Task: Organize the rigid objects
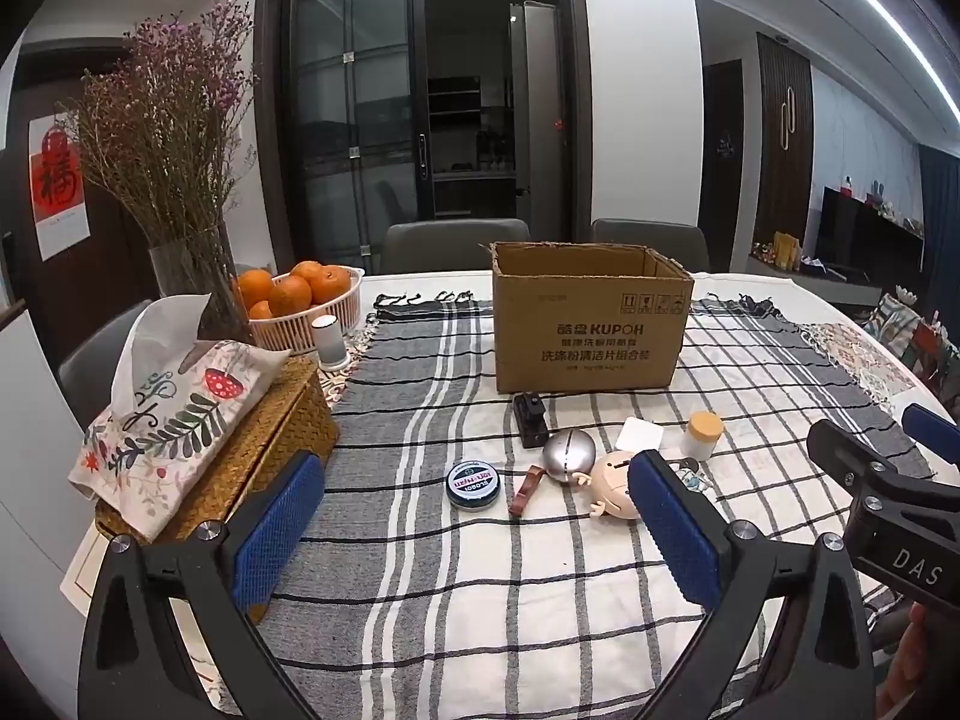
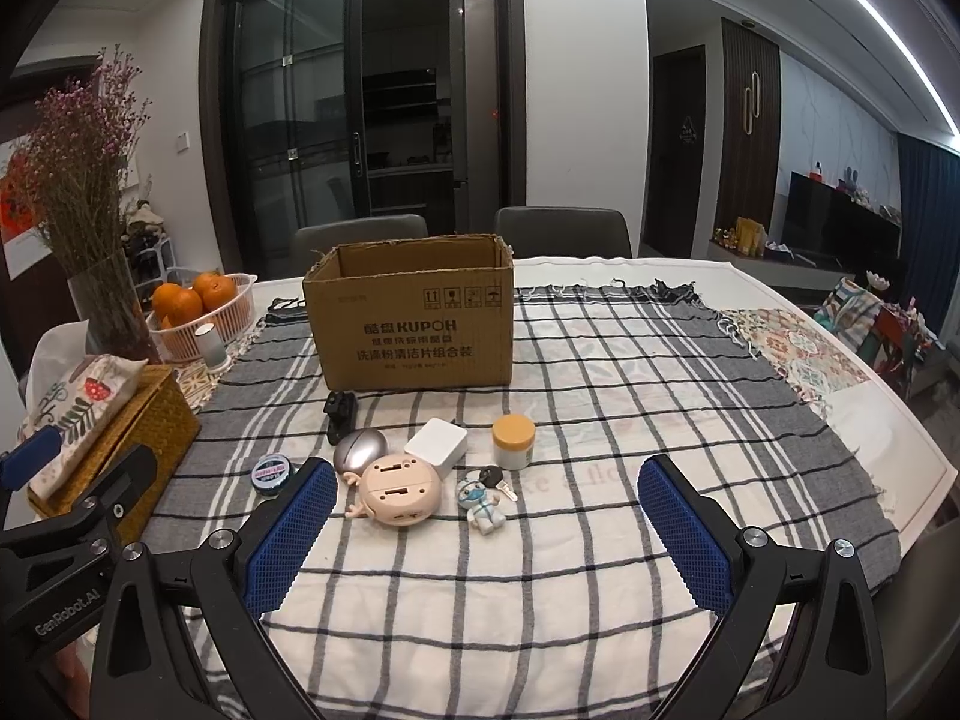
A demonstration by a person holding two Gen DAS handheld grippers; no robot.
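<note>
An open cardboard box (image 1: 591, 324) (image 2: 414, 324) stands on the checked tablecloth. In front of it lie small objects: a black clip (image 2: 340, 414), a silver egg-shaped case (image 2: 359, 450), a round black tin (image 1: 473, 483) (image 2: 271, 473), a beige round toy (image 2: 399, 489), a white square block (image 2: 437, 447), a jar with a yellow lid (image 2: 513, 441), a key with a small figure (image 2: 485, 501) and a brown strap (image 1: 525, 489). My left gripper (image 1: 474, 531) is open and empty, near side of the tin. My right gripper (image 2: 489, 531) is open and empty, just short of the figure.
A woven tissue box (image 1: 240, 456) with a floral cover stands at the left. Behind it are a vase of dried flowers (image 1: 180, 180), a basket of oranges (image 1: 300, 300) and a small white cylinder (image 1: 329, 341). Two chairs (image 2: 558, 234) stand behind the table.
</note>
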